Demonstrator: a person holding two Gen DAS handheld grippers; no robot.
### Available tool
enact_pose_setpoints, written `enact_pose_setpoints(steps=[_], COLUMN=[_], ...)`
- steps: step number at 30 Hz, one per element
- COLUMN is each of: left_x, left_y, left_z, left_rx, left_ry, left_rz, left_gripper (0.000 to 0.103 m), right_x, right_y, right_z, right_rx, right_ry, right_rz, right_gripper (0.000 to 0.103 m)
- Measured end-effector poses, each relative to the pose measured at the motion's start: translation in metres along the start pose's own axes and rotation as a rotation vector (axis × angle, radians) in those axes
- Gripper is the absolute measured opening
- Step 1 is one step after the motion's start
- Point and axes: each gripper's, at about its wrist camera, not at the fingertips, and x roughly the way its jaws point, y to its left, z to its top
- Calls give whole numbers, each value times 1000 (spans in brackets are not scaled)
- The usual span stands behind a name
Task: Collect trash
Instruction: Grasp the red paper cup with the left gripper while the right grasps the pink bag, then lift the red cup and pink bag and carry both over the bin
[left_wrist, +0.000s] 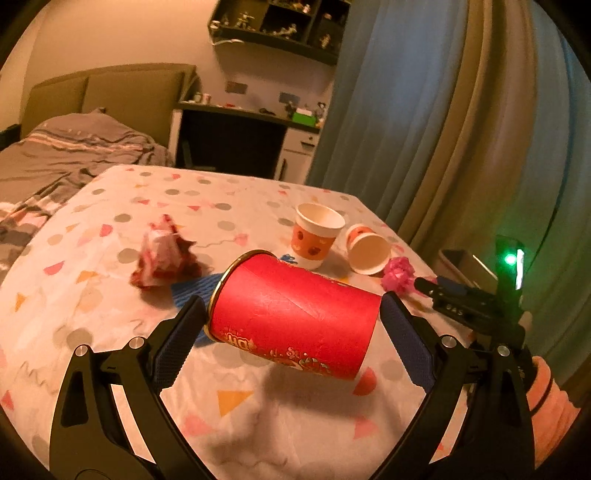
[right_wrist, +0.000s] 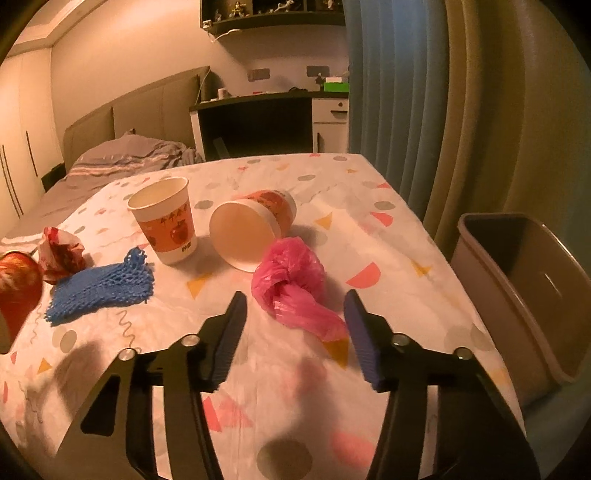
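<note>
The left gripper (left_wrist: 293, 314) holds a large red paper cup (left_wrist: 295, 317) on its side above the table, one finger at the gold-rimmed mouth and the other at the base — clamped end to end, its shadow falling on the white tablecloth with coloured dots and triangles (left_wrist: 110, 206). Behind the cup lie a crumpled red-and-white wrapper (left_wrist: 162, 254) and a blue foam mesh sleeve (left_wrist: 192, 288), partly hidden by the cup. Farther back stands an upright white-and-orange paper cup (left_wrist: 316, 236), with a second white-and-orange paper cup tipped on its side (left_wrist: 367, 249) just beside it. The right gripper (right_wrist: 295, 306) hovers over the cloth with its fingers spread wide, gripping nothing; a crumpled pink plastic bag (right_wrist: 291, 284) lies between and just ahead of the fingertips, touching the mouth of the tipped cup (right_wrist: 251, 229). The upright cup (right_wrist: 164, 218) and mesh sleeve (right_wrist: 103, 288) sit to the left. Off the table's right edge stands a beige plastic waste bin (right_wrist: 480, 266), open-topped, in front of the blue and olive curtains (right_wrist: 424, 110).
</note>
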Motion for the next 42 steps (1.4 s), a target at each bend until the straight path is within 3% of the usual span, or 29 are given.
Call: enact_pose_setpoints(steps=[8,11,28,42], left_x=[-15,-15,-11,4], left_y=[5,5,-37,-99], left_z=[-14,-15,-15,-15], left_rx=[-45,-47,13,78], left_ry=[-12,-11,-31,-32], left_rz=[47,46,-4,-74], left_gripper=[94,94,94,93], right_x=[7,5,-95,-132], right_y=[4,5,3,-20], right_z=[1,0,-16,-28], right_rx=[-19,-32,-28,-12], right_ry=[33,27,-132,-168], right_rz=[22,26,131,140], right_gripper=[11,2,1,1])
